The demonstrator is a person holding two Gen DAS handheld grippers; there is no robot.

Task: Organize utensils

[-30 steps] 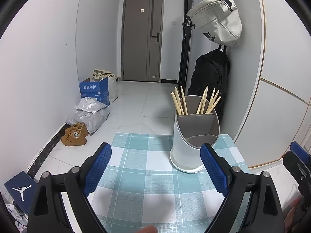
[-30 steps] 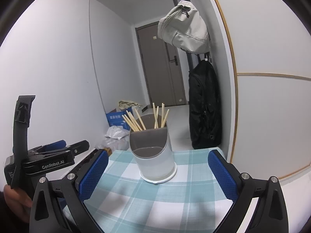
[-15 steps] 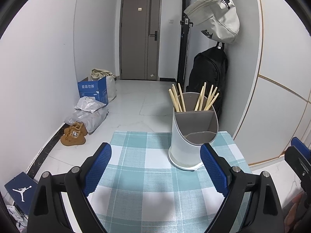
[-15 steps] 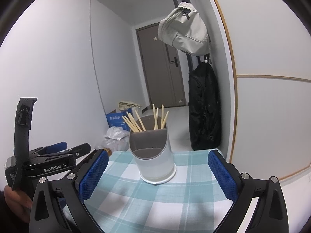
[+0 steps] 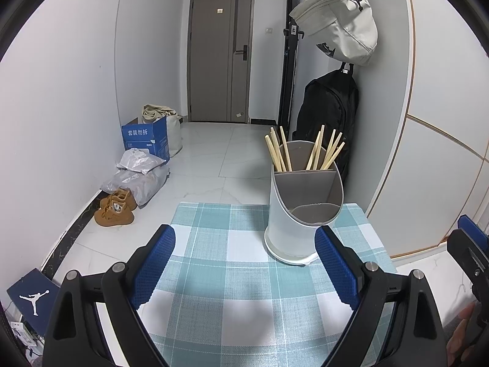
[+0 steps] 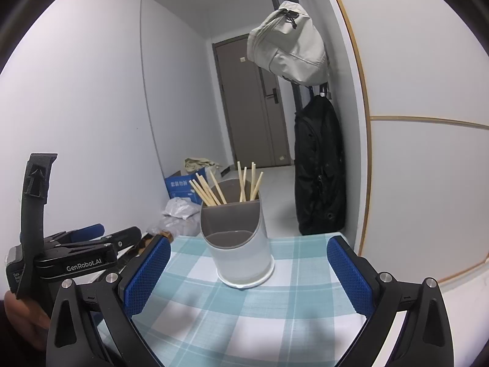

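Observation:
A white utensil holder with a grey divided insert stands at the far right of a small table with a blue checked cloth. Several wooden chopsticks stand in its two rear compartments; the front compartment looks empty. The holder also shows in the right wrist view, chopsticks upright in it. My left gripper is open and empty, held above the cloth, short of the holder. My right gripper is open and empty, facing the holder from the near side.
A black backpack and a grey bag hang on the right wall behind the holder. On the floor at left lie brown shoes, plastic parcels and a blue box. The left gripper's body shows left in the right wrist view.
Both grippers have drawn back and risen a little from the holder, which sits slightly farther off in the left wrist view. Both stay open and empty.

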